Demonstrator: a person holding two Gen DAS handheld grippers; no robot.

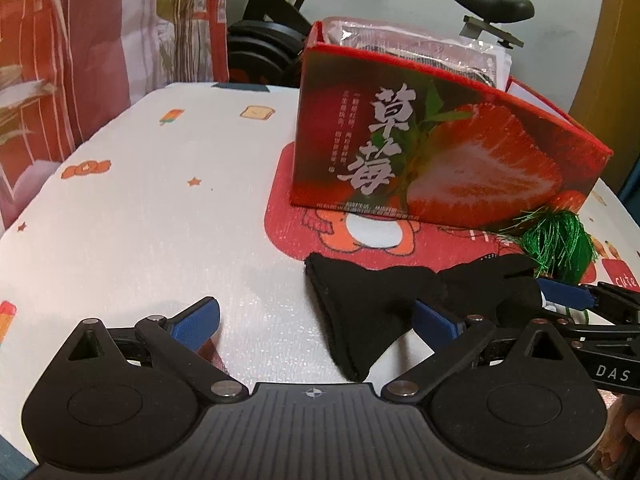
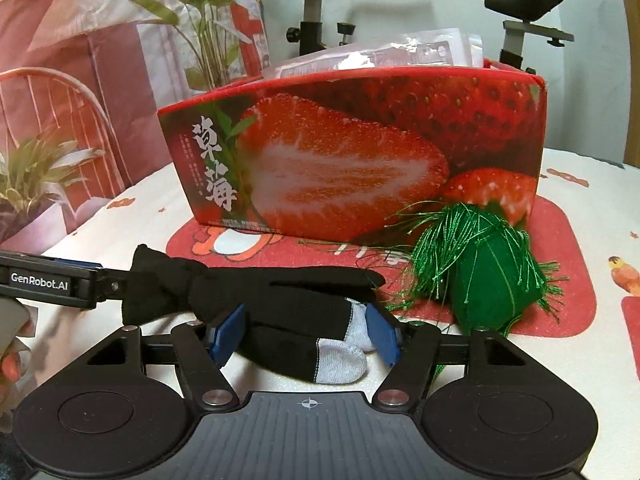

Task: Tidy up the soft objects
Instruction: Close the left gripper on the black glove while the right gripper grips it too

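Note:
A pair of black socks with grey-white toes (image 2: 296, 316) lies on the table in front of the red strawberry box (image 2: 360, 152). My right gripper (image 2: 306, 334) is partly closed around the toe end, its blue pads on both sides of the socks. The socks show as a black bundle in the left wrist view (image 1: 372, 308). My left gripper (image 1: 316, 322) is open wide, with the cuff end between its pads; it enters the right wrist view from the left (image 2: 60, 280). A green tasselled soft ball (image 2: 488, 272) lies right of the socks, against the box.
The strawberry box (image 1: 440, 140) holds plastic-wrapped packets (image 1: 404, 44). A red cartoon mat (image 2: 560, 248) lies under the box on a white patterned tablecloth (image 1: 140, 200). An exercise bike (image 2: 320, 4) and a red curtain (image 1: 60, 60) stand behind the table.

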